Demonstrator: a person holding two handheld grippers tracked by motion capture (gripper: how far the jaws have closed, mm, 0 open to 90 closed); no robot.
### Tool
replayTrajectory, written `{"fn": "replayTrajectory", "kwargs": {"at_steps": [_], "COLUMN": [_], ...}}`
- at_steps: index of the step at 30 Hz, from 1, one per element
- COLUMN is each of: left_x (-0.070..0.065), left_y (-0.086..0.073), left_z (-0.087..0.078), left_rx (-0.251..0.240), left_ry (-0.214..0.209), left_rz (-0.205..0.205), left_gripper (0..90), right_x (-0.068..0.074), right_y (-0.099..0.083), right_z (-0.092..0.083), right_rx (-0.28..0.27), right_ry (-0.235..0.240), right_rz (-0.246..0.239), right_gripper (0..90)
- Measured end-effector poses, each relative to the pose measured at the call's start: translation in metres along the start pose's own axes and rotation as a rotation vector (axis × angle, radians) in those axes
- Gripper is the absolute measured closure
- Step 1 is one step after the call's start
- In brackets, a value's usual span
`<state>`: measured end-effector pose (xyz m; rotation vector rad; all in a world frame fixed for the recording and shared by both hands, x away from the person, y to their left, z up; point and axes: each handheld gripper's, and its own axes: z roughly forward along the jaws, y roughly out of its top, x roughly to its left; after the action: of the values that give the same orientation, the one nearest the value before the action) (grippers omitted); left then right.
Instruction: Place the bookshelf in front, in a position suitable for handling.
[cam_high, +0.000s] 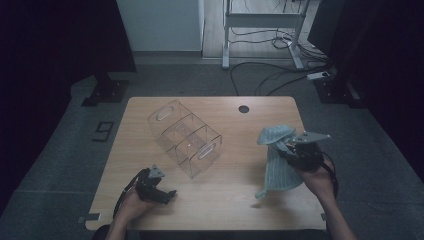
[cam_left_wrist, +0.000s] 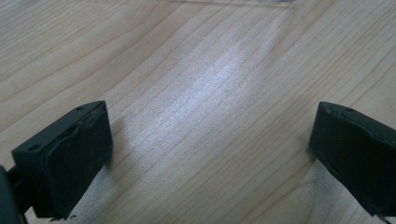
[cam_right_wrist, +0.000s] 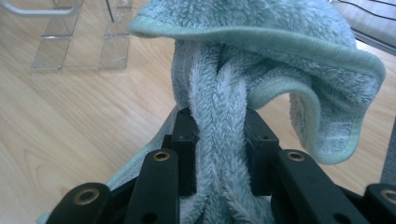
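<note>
The right gripper (cam_right_wrist: 219, 140) is clamped on a bunched fold of a pale blue-green towel (cam_right_wrist: 261, 56); the jaws press the fleecy cloth from both sides, and the loose top of the towel flops over beyond them. In the high view the right gripper (cam_high: 286, 145) sits over the right part of the wooden table (cam_high: 235, 200), held up in the person's right hand (cam_high: 316, 176), with the towel (cam_high: 278, 170) hanging from it and its lower corner reaching down toward the tabletop. The left gripper (cam_left_wrist: 210, 154) has its jaws spread wide with nothing between them, just bare wood. It rests low at the near left of the table (cam_high: 159, 194) in the left hand (cam_high: 131, 202). A clear plastic organiser (cam_high: 186, 137) with compartments stands between the two, farther back.
</note>
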<state>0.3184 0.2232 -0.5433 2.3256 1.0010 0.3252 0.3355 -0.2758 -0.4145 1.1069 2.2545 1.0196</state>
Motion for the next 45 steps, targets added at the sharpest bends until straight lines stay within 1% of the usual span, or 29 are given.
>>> {"fn": "replayTrajectory", "kwargs": {"at_steps": [8,9,11,16,20,21,22,23,24,26,27,29,30,32,34,40,44,45], "left_x": [0.0,0.0,0.0,-0.001,-0.001,-0.001,-0.001,-0.001,-0.001,-0.001,-0.001,-0.001,-0.001,-0.001,-0.001,-0.001,-0.001,-0.001], "left_y": [0.0,0.0,0.0,0.0,0.0,0.0,0.0,0.0,0.0,0.0,0.0,0.0,0.0,0.0,0.0,0.0,0.0,0.0], "left_z": [0.0,0.0,0.0,0.0,0.0,0.0,0.0,0.0,0.0,0.0,0.0,0.0,0.0,0.0,0.0,0.0,0.0,0.0], "left_rx": [-0.002,-0.002,-0.002,-0.003,-0.003,-0.003,-0.003,-0.003,-0.003,-0.003,-0.003,-0.003,-0.003,-0.006,-0.006,-0.007,-0.008,-0.008], "left_ry": [0.003,0.003,0.003,0.004,0.005,0.005,0.005,0.004,0.004,0.005,0.005,0.005,0.005,0.006,0.006,0.006,0.006,0.006], "left_rz": [-0.004,-0.005,-0.005,-0.007,-0.007,-0.008,-0.008,-0.008,-0.008,-0.008,-0.008,-0.008,-0.009,-0.011,-0.012,-0.012,-0.012,-0.013], "left_gripper": [0.0,0.0,0.0,0.0,0.0,0.0,0.0,0.0,0.0,0.0,0.0,0.0,0.0,0.0,0.0,0.0,0.0,0.0], "right_x": [-0.001,-0.002,-0.002,-0.002,-0.001,0.0,0.0,0.001,0.001,0.002,0.003,0.004,0.004,0.004,0.004,0.003,0.002,0.002], "right_y": [-0.023,-0.03,-0.032,-0.046,-0.058,-0.064,-0.064,-0.07,-0.07,-0.076,-0.082,-0.088,-0.088,-0.096,-0.099,-0.111,-0.112,-0.112], "right_z": [-0.021,-0.026,-0.027,-0.03,-0.026,-0.022,-0.022,-0.017,-0.017,-0.012,-0.007,-0.002,-0.002,0.005,0.007,0.017,0.016,0.016], "right_rx": [0.002,0.004,0.005,0.012,0.02,0.026,0.026,0.034,0.034,0.042,0.053,0.066,0.066,0.084,0.09,0.13,0.123,0.127], "right_ry": [-0.016,-0.024,-0.024,-0.036,-0.034,-0.032,-0.032,-0.027,-0.027,-0.027,-0.02,-0.021,-0.021,-0.015,-0.014,-0.005,-0.01,-0.008], "right_rz": [0.016,0.018,0.021,0.026,0.031,0.033,0.033,0.035,0.035,0.036,0.039,0.037,0.037,0.04,0.041,0.033,0.038,0.033], "right_gripper": [69.9,69.9,69.9,69.9,69.9,69.9,69.9,69.9,69.9,69.9,69.8,69.8,69.8,69.5,69.4,68.4,67.4,66.3]}}
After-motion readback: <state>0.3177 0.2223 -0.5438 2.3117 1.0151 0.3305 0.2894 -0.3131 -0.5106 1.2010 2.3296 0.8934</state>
